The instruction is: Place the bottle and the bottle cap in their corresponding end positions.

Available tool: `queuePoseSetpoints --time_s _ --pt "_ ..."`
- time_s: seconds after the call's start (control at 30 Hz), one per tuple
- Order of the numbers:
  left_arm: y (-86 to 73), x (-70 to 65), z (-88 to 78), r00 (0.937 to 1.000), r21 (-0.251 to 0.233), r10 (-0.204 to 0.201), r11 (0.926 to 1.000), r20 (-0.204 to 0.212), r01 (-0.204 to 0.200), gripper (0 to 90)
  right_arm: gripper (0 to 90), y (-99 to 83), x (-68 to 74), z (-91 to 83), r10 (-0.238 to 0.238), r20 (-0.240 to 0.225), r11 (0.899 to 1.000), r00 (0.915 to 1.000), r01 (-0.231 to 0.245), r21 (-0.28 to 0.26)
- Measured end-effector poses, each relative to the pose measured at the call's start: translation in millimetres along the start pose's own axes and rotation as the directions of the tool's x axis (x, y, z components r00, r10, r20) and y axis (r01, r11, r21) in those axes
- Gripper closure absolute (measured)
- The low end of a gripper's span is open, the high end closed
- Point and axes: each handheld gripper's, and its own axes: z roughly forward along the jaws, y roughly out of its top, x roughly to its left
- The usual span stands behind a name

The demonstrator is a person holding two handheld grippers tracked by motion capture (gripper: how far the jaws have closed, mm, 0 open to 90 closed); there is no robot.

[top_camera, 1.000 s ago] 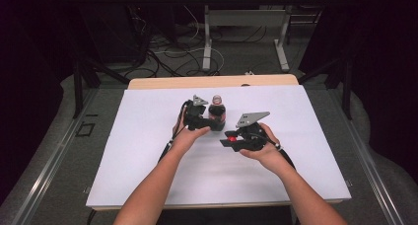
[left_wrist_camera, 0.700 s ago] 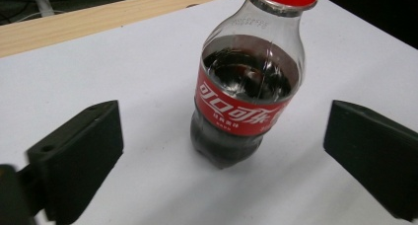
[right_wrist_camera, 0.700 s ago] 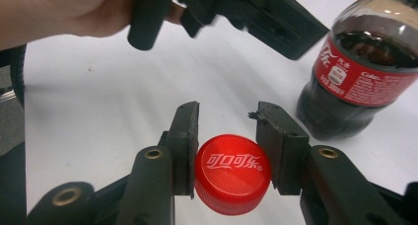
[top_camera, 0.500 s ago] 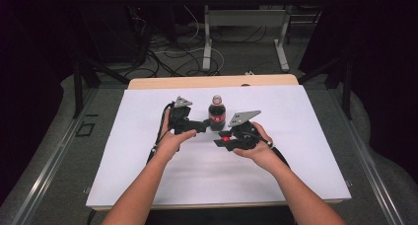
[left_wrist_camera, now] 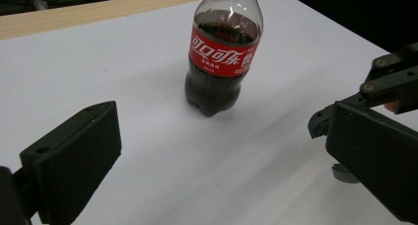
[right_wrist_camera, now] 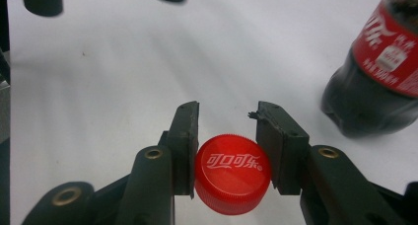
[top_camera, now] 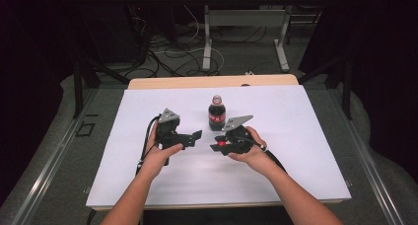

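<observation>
A person is sitting at a table covered with a white sheet [top_camera: 296,151], holding a two-jaw gripper in each hand. A small cola bottle [top_camera: 216,113] with a red label is standing upright near the middle of the sheet, slightly toward the far side, and its neck is looking uncapped.

The right gripper [top_camera: 217,147] is clamping the bottle's red screw cap [right_wrist_camera: 232,172] between its jaws, with the printed top facing the right gripper view. This gripper is hovering just near and right of the bottle, closer to it than the other one.

The left gripper [top_camera: 196,136] is hanging to the left of the bottle with its jaws spread wide and nothing between them; they have just been opening. In the left gripper view the bottle [left_wrist_camera: 223,57] is standing ahead of the jaws, well apart from them, its long axis vertical.

The coming move probably turns on height: the cap is sitting lower than the bottle's mouth and to its near right, so it would need lifting up and over the neck.
</observation>
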Motion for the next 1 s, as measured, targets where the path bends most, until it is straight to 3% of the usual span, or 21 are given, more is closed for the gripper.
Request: queuePoseSetpoints --time_s 0.07,0.23,0.27,0.33,0.37,0.47,0.63,0.73,0.9,1.0 --pt "-4.0 1.4 -5.7 1.0 0.003 0.005 1.0 0.001 -0.005 0.6 61.1 -3.8 1.0 5.4 0.004 0.002 1.0 1.0 -0.004 -0.004" --pt "-15.3 4.0 -10.0 0.9994 0.004 -0.034 0.9994 -0.003 0.034 0.6 61.1 -13.4 2.8 18.5 0.011 0.005 1.0 0.9999 -0.011 0.016" --pt "-17.0 6.1 -10.8 0.9997 0.012 -0.024 0.9996 -0.004 0.024 0.6 61.1 -15.4 2.9 20.9 0.014 0.001 0.999 0.9999 -0.014 0.029" --pt "-22.1 7.9 -10.0 0.9982 0.01 -0.061 0.9981 -0.001 0.061 0.6 61.1 -19.5 2.2 26.0 0.006 -0.004 0.999 1.0 -0.006 0.037" --pt "-24.4 8.7 -9.2 0.9975 0.004 -0.069 0.9976 -0.011 0.069 0.6 61.1 -22.0 3.5 28.8 0.023 0.01 0.999 0.9997 -0.023 0.036" --pt "-27.5 13.3 -9.8 0.9966 0.018 -0.079 0.9967 -0.023 0.08 0.6 61.1 -27.6 3.4 33.9 0.028 0.012 0.998 0.9995 -0.029 0.049" --pt "-30.3 18.2 -12.5 0.9942 -0.006 -0.102 0.9948 -0.034 0.102 0.6 61.1 -34.0 3.1 42.3 0.016 0.017 0.999 0.9997 -0.017 0.043" --pt "-29.9 20.9 -14.4 0.9945 -0.009 -0.097 0.9953 -0.041 0.096 0.6 61.0 -35.3 3.8 44.4 0.025 0.016 0.998 0.9996 -0.026 0.065" --pt "-30.3 23.5 -14.3 0.9937 -0.022 -0.098 0.995 -0.054 0.097 0.6 61.0 -36.1 3.1 47.6 0.006 0.027 0.999 0.9996 -0.007 0.045" --pt "-31.0 23.4 -13.6 0.993 -0.018 -0.106 0.9943 -0.052 0.106 0.6 60.8 -36.2 3.5 47.4 0.023 0.036 0.998 0.9991 -0.025 0.05"
